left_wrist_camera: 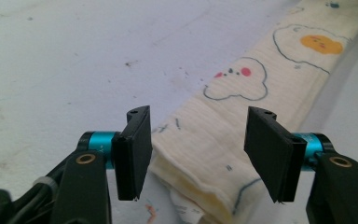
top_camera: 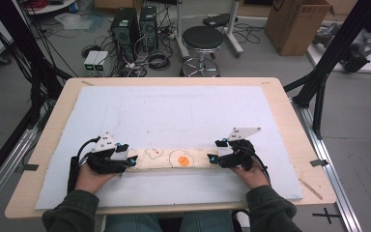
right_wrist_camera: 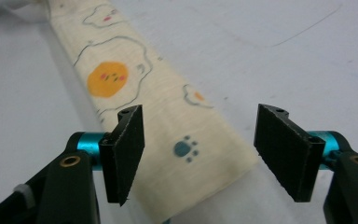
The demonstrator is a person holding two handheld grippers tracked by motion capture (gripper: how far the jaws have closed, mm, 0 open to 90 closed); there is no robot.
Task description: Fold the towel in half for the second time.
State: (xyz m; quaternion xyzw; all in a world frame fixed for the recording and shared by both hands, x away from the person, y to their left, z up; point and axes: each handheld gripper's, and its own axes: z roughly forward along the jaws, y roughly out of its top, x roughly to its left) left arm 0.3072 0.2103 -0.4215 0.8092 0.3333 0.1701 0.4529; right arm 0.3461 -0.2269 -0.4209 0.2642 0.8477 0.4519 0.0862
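The left hand-held gripper (top_camera: 125, 157) and the right hand-held gripper (top_camera: 214, 155) sit released at either end of a folded cloth (top_camera: 171, 159), jaws spread to either side of it with the pads clear of the fabric. The cloth, printed with fried eggs and a blue paw, lies as a long narrow band on the white mat (top_camera: 174, 111) near the front edge of the table (top_camera: 285, 104). With nothing pinning it, the layered folds at the left end (left_wrist_camera: 200, 186) could spring open or skew. No readable writing or brand shows; beyond the table stand a stool (top_camera: 202, 38) and computer towers (top_camera: 125, 26).
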